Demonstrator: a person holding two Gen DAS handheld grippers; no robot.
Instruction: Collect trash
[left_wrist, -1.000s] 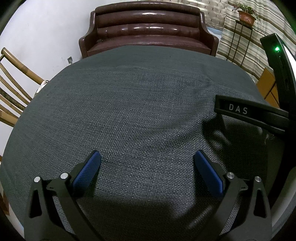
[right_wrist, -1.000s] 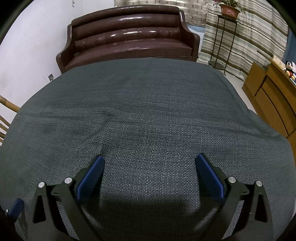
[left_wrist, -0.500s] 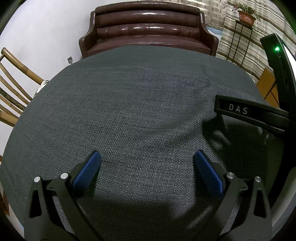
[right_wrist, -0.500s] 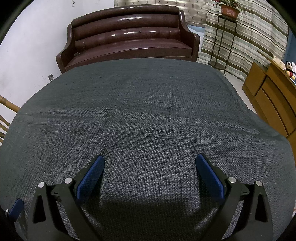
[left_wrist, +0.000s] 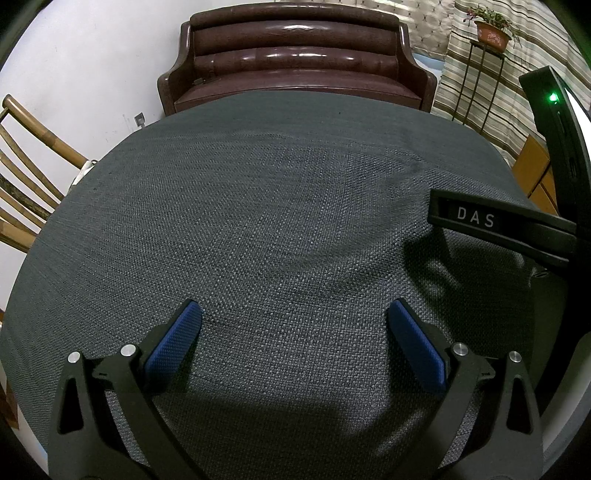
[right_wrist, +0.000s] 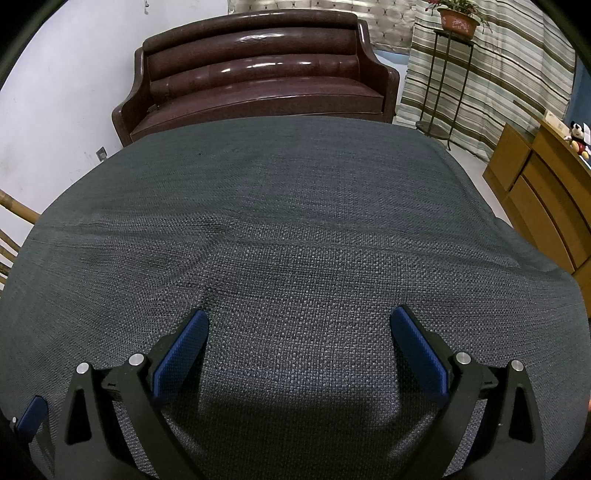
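Hovering over a table draped in dark grey woven cloth (left_wrist: 295, 221) are two grippers, one per view. In the left wrist view, one bamboo chair (left_wrist: 26, 177) shows at the left edge, one brown leather sofa (left_wrist: 295, 62) sits at top centre, and one potted plant (left_wrist: 493, 29) stands on a wire stand at upper right. The left gripper (left_wrist: 294, 317) fills the bottom of the frame with its two blue-padded fingers spread wide and nothing between them. At the right edge is the body of the right gripper (black, lettered "DAS") (left_wrist: 476, 219).

In the right wrist view, the right gripper (right_wrist: 299, 325) is likewise spread and empty at the bottom; one wooden cabinet (right_wrist: 539, 195) stands at right. No trash is visible on the cloth in either view. Compared with half a second earlier, nothing has shifted.
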